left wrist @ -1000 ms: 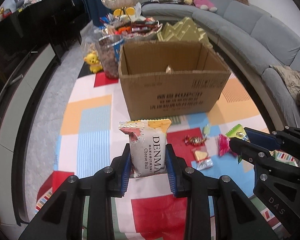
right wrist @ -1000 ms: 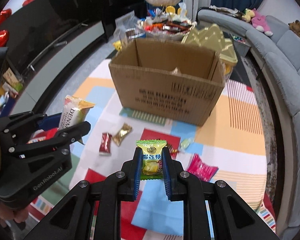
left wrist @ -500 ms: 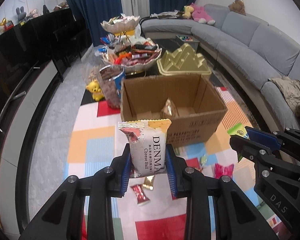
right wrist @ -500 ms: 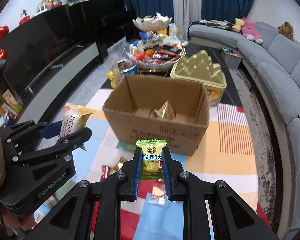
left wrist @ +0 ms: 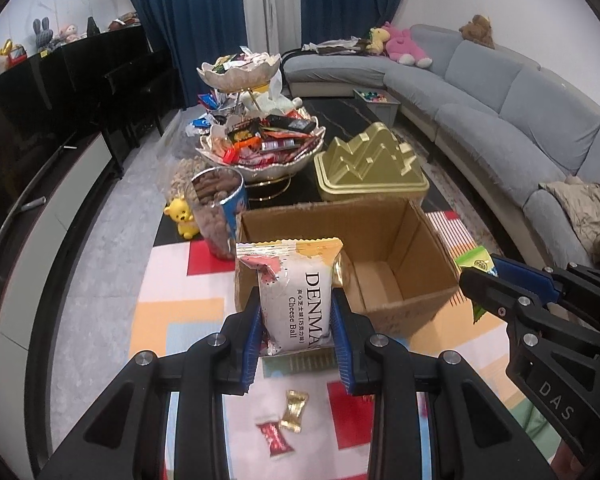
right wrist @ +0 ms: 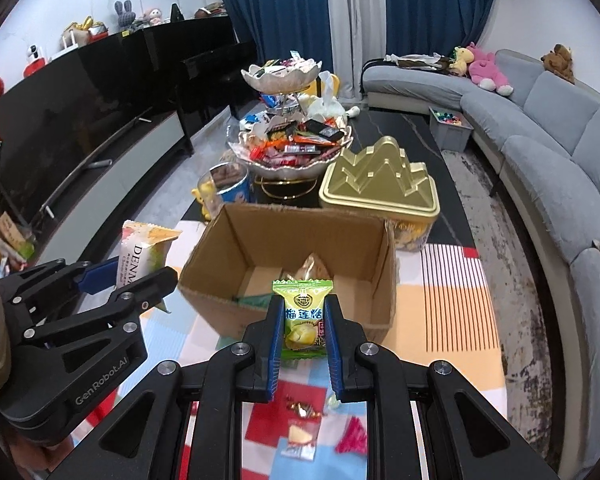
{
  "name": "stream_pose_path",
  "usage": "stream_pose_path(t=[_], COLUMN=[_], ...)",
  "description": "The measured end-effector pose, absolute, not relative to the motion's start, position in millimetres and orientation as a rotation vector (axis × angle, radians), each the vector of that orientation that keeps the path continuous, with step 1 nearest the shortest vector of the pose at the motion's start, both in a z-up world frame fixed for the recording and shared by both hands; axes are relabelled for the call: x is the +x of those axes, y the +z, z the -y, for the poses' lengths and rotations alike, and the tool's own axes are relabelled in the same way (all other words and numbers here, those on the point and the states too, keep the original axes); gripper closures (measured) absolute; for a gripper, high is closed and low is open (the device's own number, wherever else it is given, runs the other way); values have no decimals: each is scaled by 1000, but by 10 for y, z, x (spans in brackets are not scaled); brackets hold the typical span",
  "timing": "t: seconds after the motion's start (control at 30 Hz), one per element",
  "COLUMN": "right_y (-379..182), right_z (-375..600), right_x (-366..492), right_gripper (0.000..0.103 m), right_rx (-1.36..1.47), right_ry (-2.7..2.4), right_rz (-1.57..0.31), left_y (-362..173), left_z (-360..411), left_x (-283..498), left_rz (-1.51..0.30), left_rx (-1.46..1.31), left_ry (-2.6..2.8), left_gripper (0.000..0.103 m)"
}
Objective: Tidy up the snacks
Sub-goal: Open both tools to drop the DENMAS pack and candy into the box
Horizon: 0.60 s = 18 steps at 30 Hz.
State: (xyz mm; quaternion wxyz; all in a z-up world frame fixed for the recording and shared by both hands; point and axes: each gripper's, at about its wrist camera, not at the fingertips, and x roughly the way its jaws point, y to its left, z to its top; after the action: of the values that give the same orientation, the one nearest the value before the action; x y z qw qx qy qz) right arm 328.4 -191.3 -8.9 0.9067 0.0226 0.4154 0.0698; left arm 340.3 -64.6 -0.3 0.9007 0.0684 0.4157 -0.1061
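My left gripper is shut on a white DENMA Cheese Ball packet and holds it up at the near left rim of the open cardboard box. My right gripper is shut on a green durian candy above the box's near wall. The box holds a gold-wrapped snack. The left gripper with its packet shows at the left of the right wrist view; the right gripper shows at the right of the left wrist view.
Loose candies lie on the colourful mat: red and gold ones, a yellow one, a pink one. Behind the box stand a tiered snack bowl, a gold tin and a snack jar. A sofa curves right.
Both grippers have risen and moved forward with their snacks, from low over the mat to the box's near rim. The inside of the box has come into view.
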Motion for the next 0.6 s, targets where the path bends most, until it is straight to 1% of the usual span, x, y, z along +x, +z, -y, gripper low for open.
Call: stream_pose_path(t=[0.6], right_y=[-391], right_z=[1947], right_x=[3999], right_gripper=[82], right_rx=[58], right_ry=[125], right_rz=[-881], left_y=[-365], left_z=[682], left_x=[4107], left_rz=[-877], left_rx=[125], left_ry=[-185], left_gripper=[71])
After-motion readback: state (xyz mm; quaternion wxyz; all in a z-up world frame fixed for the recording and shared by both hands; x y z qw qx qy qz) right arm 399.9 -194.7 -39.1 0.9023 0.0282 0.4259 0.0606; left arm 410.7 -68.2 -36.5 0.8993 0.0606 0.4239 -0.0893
